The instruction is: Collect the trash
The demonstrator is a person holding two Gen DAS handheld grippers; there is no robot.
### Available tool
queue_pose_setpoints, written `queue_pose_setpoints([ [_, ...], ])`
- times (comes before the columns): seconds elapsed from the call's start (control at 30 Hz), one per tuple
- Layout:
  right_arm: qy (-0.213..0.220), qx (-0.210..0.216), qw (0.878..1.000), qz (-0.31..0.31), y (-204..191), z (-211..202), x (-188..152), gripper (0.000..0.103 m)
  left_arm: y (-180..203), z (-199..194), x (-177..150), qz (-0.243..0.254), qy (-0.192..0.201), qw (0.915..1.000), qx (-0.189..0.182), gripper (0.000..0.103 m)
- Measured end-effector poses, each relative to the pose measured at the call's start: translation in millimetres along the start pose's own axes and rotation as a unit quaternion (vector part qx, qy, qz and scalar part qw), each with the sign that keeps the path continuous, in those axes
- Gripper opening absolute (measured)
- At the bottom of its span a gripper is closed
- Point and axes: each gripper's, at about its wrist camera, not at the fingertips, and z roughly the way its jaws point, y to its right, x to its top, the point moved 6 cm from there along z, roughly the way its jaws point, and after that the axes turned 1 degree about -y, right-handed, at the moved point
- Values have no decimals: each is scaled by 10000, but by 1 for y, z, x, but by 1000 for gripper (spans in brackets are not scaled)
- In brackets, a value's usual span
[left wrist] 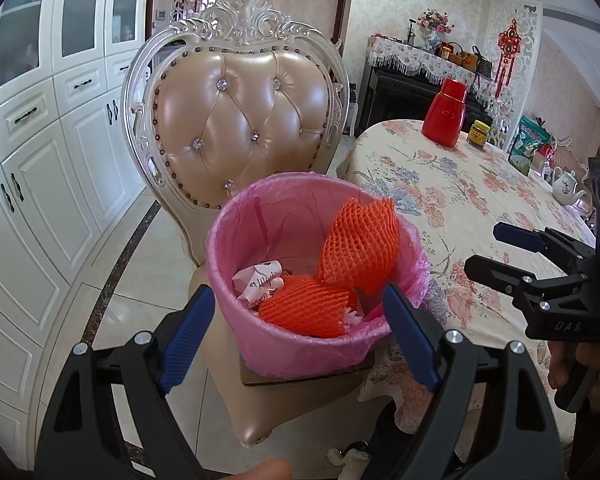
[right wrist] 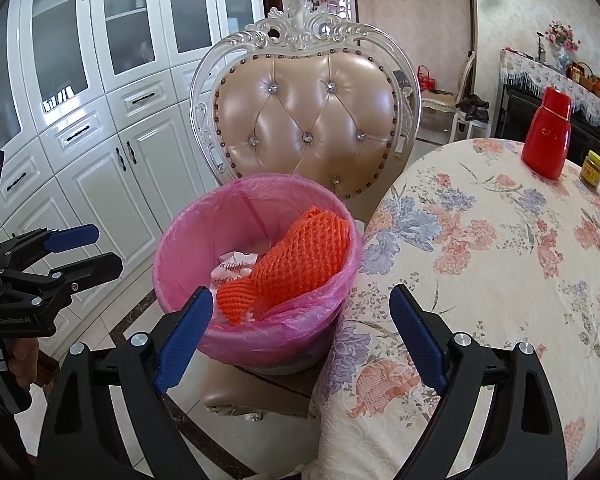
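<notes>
Though hidden from the right wrist, a teapot (left wrist: 566,187) shows leftward.

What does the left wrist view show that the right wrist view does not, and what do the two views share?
Only the left wrist view shows a white teapot and a green packet at the far side of the table, plus a red hanging ornament on the wall. Only the right wrist view shows a second chair in the background. Both show the pink-lined bin on the padded chair, orange foam nets and a crumpled wrapper inside it, the floral tablecloth, a red flask, a small jar, and open, empty tongs.
</notes>
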Motion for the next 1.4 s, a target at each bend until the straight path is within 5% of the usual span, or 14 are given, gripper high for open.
queue_pose_setpoints([
  [1.4, -16, 7, 10000, -14, 2, 1, -1, 85, 1, 1, -2, 27, -13, 10000, -9, 83],
])
